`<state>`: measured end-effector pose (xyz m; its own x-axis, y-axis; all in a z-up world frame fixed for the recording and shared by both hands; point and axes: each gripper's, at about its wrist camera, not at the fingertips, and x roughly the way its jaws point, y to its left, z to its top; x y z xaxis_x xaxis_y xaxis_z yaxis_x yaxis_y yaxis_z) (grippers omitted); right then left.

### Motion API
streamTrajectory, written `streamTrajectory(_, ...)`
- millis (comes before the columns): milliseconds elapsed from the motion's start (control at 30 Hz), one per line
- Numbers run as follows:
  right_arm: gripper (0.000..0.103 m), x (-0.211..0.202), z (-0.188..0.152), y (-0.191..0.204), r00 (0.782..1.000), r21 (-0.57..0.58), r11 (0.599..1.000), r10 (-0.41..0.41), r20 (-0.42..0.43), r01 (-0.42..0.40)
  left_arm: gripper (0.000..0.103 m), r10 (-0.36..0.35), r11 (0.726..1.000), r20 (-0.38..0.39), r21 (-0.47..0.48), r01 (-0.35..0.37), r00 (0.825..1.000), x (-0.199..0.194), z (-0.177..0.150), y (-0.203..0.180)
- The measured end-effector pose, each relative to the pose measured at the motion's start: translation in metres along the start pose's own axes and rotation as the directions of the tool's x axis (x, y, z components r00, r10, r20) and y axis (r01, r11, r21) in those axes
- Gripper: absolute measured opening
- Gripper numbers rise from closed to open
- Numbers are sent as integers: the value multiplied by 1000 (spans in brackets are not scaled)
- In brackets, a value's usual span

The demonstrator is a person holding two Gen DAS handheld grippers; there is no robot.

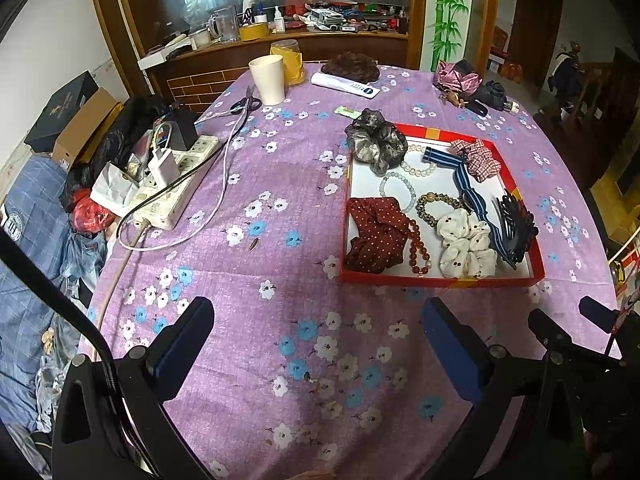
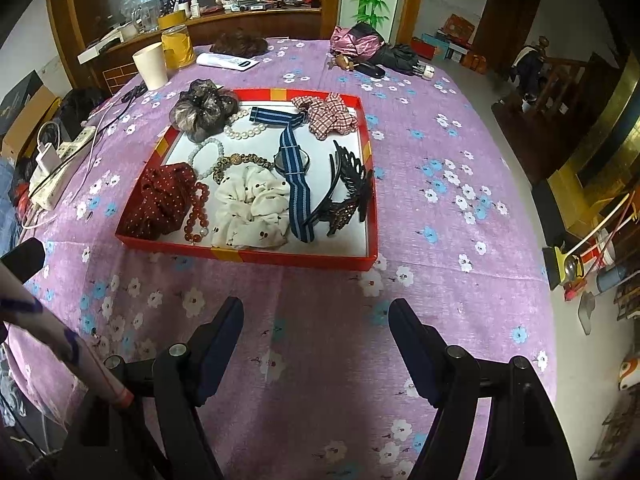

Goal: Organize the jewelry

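Both the left gripper [image 1: 316, 340] and right gripper [image 2: 316, 336] hover wide apart and empty over the bench's near edge. Jewelry fills the red tray [image 2: 248, 255] mid-bench; judging by this, only the grey scrunchie [image 2: 204, 110] overhanging its far-left corner needs nudging in.

Bracelets [image 2: 200, 212], scrunchies [image 2: 250, 208] in red tray [image 2: 248, 257]

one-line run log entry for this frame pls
left gripper: open, empty | right gripper: open, empty | both over purple floral tablecloth | red shallow cardboard tray: holds scrunchies, bracelets, watch, hair claws | grey satin scrunchie: overhangs rim
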<state>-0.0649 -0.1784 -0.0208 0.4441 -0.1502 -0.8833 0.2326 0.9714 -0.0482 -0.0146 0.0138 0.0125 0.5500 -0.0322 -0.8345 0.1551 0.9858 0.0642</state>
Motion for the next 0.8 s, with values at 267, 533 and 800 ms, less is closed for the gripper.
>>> streamTrajectory(267,79,3,1,6,1000,-13,1000,-5,-6,4,102,-4,1000,-14,-7,4,1000,4,-1,5)
streamTrajectory(533,79,7,2,10,1000,-18,1000,-12,-15,12,102,-9,1000,-27,-7,9,1000,9,-1,7)
streamTrajectory(800,79,12,3,13,999,-23,999,-24,-25,24,102,-12,1000,-46,-4,12,999,17,1,10)
